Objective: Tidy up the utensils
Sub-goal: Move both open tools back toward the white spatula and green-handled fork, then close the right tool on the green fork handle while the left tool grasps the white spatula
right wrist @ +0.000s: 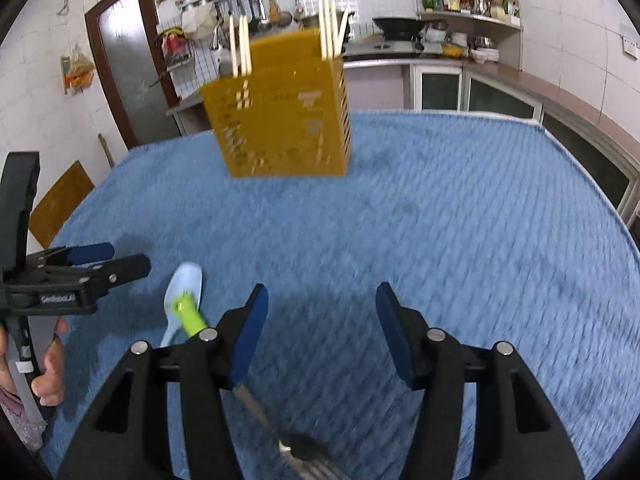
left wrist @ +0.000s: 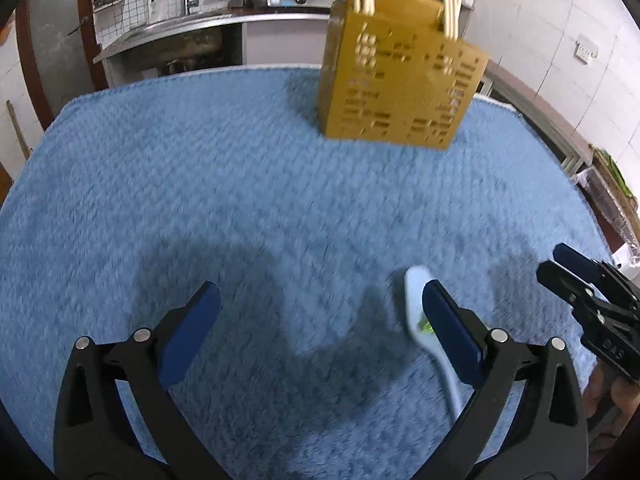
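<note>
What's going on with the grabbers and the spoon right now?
Both grippers, left and right, open, empty. Spoon and fork lie crossed on the cloth. Holder ahead, path clear.

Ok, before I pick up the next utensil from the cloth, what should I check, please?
1. Left gripper open, gripping nothing: ok.
2. Right gripper open, gripping nothing: ok.
3. Fork lies clear of other things: not ok, its green handle lies across the spoon.
4. Holder upright on the blue cloth: ok.
5. Free room in the holder beside the chopsticks: cannot tell.
</note>
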`<state>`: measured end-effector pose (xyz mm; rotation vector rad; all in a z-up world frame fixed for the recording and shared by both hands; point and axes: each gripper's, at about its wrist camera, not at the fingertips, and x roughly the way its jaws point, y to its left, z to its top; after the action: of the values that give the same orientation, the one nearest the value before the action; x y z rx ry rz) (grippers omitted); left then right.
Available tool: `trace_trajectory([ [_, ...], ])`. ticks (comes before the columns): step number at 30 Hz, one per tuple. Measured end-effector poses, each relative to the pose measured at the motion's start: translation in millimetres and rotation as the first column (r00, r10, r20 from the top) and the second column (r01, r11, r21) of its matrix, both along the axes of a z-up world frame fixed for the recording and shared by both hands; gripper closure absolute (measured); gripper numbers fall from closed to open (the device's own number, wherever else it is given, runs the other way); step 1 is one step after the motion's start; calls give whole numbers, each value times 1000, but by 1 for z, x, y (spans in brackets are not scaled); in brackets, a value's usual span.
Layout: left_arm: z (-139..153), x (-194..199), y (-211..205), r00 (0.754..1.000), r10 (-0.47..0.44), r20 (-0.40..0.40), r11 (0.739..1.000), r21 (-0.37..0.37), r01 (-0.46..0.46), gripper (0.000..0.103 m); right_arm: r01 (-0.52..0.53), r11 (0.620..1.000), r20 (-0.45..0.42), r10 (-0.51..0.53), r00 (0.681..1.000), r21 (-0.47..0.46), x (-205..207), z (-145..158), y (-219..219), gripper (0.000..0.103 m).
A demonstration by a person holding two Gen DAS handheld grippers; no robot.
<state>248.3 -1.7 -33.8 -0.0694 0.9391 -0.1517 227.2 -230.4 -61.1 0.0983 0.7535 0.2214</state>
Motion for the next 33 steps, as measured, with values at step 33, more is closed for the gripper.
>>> trace_trajectory([
  [33,-14,29,-43,992,-79,-102,991,97,89,34,-46,987,-172,19,985,-155,54,-5,27,82],
])
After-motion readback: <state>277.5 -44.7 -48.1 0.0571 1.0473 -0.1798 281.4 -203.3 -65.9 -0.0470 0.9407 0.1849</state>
